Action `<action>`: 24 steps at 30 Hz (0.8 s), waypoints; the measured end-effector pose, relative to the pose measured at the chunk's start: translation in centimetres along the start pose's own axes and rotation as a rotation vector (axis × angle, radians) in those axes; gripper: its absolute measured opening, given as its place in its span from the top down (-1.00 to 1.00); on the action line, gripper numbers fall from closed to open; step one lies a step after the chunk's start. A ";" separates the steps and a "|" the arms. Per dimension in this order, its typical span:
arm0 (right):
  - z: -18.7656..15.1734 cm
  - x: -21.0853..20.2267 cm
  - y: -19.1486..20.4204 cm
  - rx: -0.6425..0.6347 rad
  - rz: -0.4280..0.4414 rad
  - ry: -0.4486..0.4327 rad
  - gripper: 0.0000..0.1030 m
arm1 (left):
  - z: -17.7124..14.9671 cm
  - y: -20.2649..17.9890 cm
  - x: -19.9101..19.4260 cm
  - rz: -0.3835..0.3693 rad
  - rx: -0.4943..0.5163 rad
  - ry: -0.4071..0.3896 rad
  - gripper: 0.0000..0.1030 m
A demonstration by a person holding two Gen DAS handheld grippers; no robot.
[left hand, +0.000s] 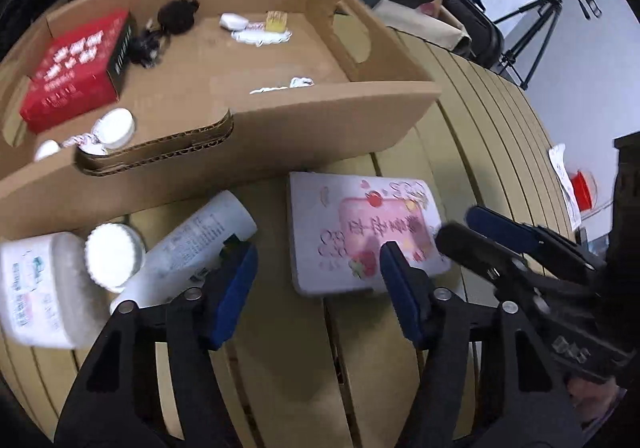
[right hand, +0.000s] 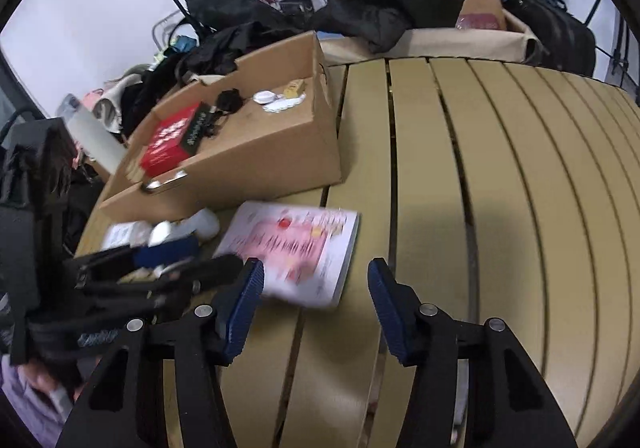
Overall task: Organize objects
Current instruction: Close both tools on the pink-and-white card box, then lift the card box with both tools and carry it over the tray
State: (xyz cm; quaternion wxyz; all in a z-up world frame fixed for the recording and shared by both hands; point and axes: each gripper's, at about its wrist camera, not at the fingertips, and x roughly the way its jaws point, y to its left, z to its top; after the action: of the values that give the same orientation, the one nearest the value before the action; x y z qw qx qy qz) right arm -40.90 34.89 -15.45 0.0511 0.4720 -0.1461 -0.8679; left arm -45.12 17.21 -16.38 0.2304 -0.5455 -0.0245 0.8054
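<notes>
Pink-and-white booklet [left hand: 362, 232]: flat on slatted table [left hand: 480, 167], long axis toward cardboard tray [left hand: 248, 143].
White tube [left hand: 192, 248]: lying diagonally.
Left gripper [left hand: 316, 268]: jaws apart, empty.
Right gripper [right hand: 316, 280]: jaws apart, empty.

Print is present on several things but motion blur defeats all of it.

- Red box [left hand: 76, 71], in the cardboard tray [left hand: 248, 115]: rows of white characters, unreadable.
- White-and-pink booklet [left hand: 360, 232], on the slatted table [right hand: 500, 187] just beside the tray's near wall: pink panel with dark characters, upside down, illegible.
- White bottle [left hand: 36, 288] and white tube [left hand: 192, 244], near the table's left edge: label text smeared.
</notes>
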 end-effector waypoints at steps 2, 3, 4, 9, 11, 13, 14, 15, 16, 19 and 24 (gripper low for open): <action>0.3 1.0 -0.4 0.014 0.019 0.011 0.02 | 0.1 0.5 0.2 -0.018 -0.029 -0.020 -0.06; 0.3 1.4 -0.6 0.021 0.027 0.017 0.04 | 0.0 0.6 0.3 -0.038 -0.032 -0.020 0.06; 0.3 1.9 -0.7 0.024 0.032 0.028 0.05 | 0.0 0.5 0.4 -0.057 -0.032 -0.013 0.16; -0.2 2.5 -0.5 0.013 0.060 0.030 0.27 | -0.3 0.0 0.3 -0.067 -0.018 -0.001 0.43; -0.1 2.4 -0.6 0.007 0.054 0.029 0.43 | -0.4 0.3 -0.1 -0.068 -0.039 -0.001 0.53; 0.1 2.0 -0.5 0.011 0.043 0.026 0.56 | -0.8 0.4 -0.9 -0.064 -0.051 -0.004 0.65; 0.1 1.7 -0.5 0.006 0.039 0.023 0.61 | -0.9 0.3 -1.2 -0.060 -0.051 -0.006 0.66; 0.1 1.1 -0.2 -0.003 0.036 0.017 0.62 | -1.1 0.1 -1.7 -0.058 -0.050 -0.014 0.66; 0.0 0.7 0.1 -0.010 0.037 0.013 0.63 | -1.6 -0.2 -2.6 -0.059 -0.047 -0.030 0.68; -0.3 -1.6 0.7 -0.021 0.050 0.002 0.64 | -3.0 -1.0 -5.2 -0.079 -0.059 -0.056 0.70; -2.6 -8.7 3.1 -0.066 0.054 -0.061 0.67 | -6.2 -3.3 -11.4 -0.105 -0.034 -0.118 0.71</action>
State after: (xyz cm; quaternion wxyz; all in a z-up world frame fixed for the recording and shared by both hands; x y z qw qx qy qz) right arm -34.15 33.40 -8.83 0.0857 0.4395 -0.1313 -0.8844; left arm -35.04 14.30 -8.04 0.2613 -0.4988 -0.0802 0.8225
